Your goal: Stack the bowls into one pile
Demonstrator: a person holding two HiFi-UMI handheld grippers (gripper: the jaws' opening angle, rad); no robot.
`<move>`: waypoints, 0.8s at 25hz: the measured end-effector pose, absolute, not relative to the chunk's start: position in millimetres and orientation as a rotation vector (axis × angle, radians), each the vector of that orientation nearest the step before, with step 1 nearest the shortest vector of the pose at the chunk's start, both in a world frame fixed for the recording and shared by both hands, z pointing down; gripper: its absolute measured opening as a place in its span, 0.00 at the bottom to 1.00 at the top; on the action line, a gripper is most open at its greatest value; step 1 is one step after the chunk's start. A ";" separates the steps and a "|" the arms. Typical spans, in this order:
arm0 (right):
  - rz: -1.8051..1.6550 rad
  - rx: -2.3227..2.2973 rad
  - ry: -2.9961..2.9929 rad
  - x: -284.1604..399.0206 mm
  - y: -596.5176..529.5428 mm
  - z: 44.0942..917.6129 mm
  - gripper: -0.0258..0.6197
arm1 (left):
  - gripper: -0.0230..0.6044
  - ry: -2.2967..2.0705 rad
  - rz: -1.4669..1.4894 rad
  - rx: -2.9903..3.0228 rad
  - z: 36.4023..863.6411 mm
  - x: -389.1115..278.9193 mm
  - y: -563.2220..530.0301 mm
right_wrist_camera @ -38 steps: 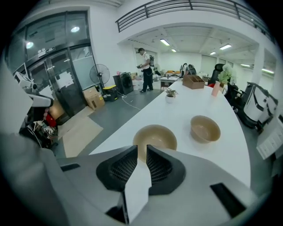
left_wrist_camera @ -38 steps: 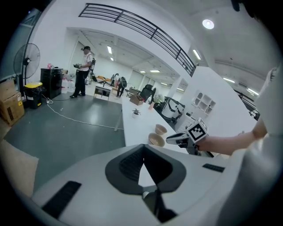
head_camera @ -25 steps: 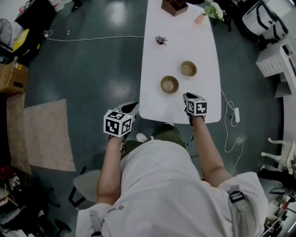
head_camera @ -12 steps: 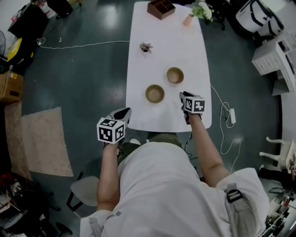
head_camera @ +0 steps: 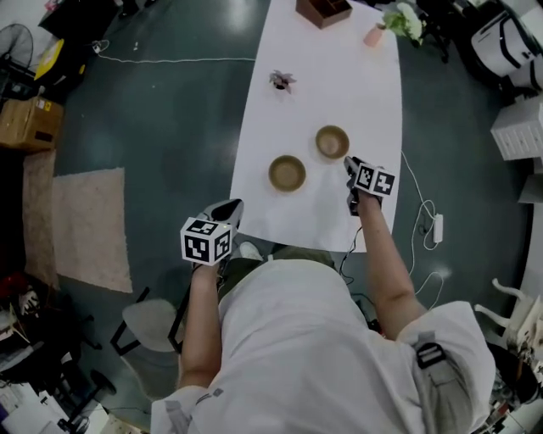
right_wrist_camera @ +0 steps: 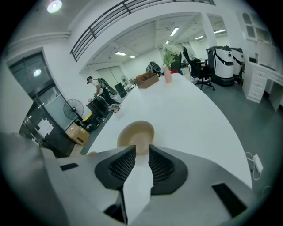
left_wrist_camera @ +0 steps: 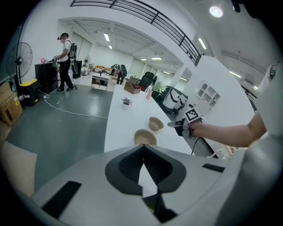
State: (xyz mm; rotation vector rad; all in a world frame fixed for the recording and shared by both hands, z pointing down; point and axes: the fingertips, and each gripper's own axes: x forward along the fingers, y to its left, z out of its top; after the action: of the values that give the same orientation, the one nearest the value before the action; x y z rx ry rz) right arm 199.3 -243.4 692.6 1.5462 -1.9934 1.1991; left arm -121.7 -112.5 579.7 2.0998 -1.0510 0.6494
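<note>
Two tan bowls stand apart on the long white table [head_camera: 339, 76]: a near bowl [head_camera: 287, 173] and a far bowl [head_camera: 332, 141]. My right gripper [head_camera: 350, 165] hovers just right of the far bowl. Its jaws are opening, with nothing between them. In the right gripper view the far bowl [right_wrist_camera: 136, 132] sits directly beyond the right gripper [right_wrist_camera: 141, 152]. My left gripper [head_camera: 227, 210] hangs off the table's near left corner, its jaws closed tip to tip and empty. The left gripper view shows the left gripper [left_wrist_camera: 142, 150], the near bowl [left_wrist_camera: 145, 137], the far bowl [left_wrist_camera: 155, 123] and the right gripper [left_wrist_camera: 179, 125].
Farther up the table are a small plant [head_camera: 281, 80], a brown box [head_camera: 323, 10] and a pink vase [head_camera: 373, 34]. On the floor lie a power strip with cable [head_camera: 437, 227] at right and a rug [head_camera: 81, 229] at left. A person [left_wrist_camera: 65, 62] stands far off.
My right gripper has travelled up the table from the near edge to beside the far bowl. The left gripper has shifted a little by the table's near corner.
</note>
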 end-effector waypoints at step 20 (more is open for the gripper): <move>1.480 1.477 -2.043 199.5 -289.7 742.1 0.14 | 0.04 -1.131 0.733 1.930 600.4 -104.8 -76.9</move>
State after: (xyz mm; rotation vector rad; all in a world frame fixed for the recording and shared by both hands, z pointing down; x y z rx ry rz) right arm 199.5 -289.7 742.1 1.4770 -2.0434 1.4801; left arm -104.8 -76.9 600.4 1.9304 -1.1313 0.7334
